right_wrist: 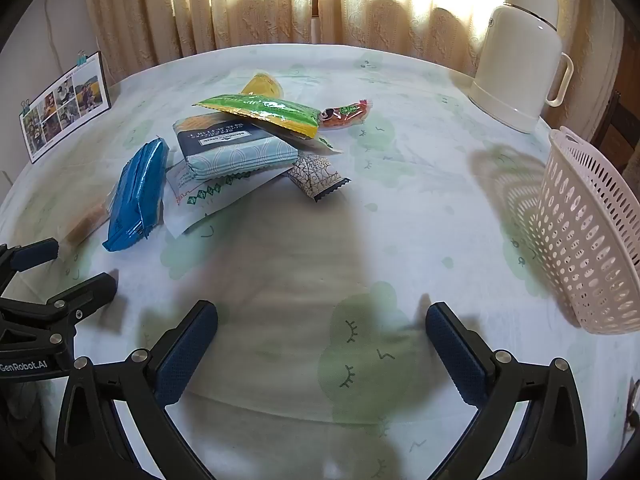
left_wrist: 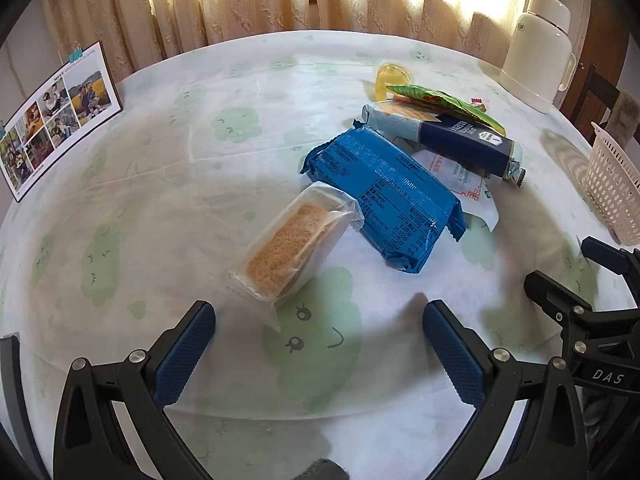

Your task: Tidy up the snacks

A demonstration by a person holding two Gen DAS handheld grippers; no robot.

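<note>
Snacks are being seen heaped on the table (right_wrist: 400,220), left of centre in the right wrist view. A clear-wrapped cake (left_wrist: 288,246) is lying nearest the left gripper (left_wrist: 319,344), its near end just beyond the fingertips and its far end touching the blue pack (left_wrist: 384,196). Behind the blue pack, a navy pack (left_wrist: 460,140) is resting on a white sachet (left_wrist: 464,184). A green pouch (left_wrist: 444,106) is lying across the navy pack's far end, with a yellow cup (left_wrist: 390,76) partly hidden behind it. In the right wrist view, a small patterned packet (right_wrist: 316,178) is lying just right of the heap, and a red sausage stick (right_wrist: 346,114) is lying at the far right of it, near the green pouch's tip.

The left gripper is being held wide open over the cloth, with nothing between its pads. The right gripper (right_wrist: 322,344) is likewise being held wide open and empty, over bare cloth nearer than the heap.

A white basket (right_wrist: 584,236) is standing at the right edge, well apart from the snacks. A cream flask (right_wrist: 516,56) is standing at the far right. A photo card (left_wrist: 56,116) is being propped at the far left. Curtains (right_wrist: 248,0) are hanging behind.
</note>
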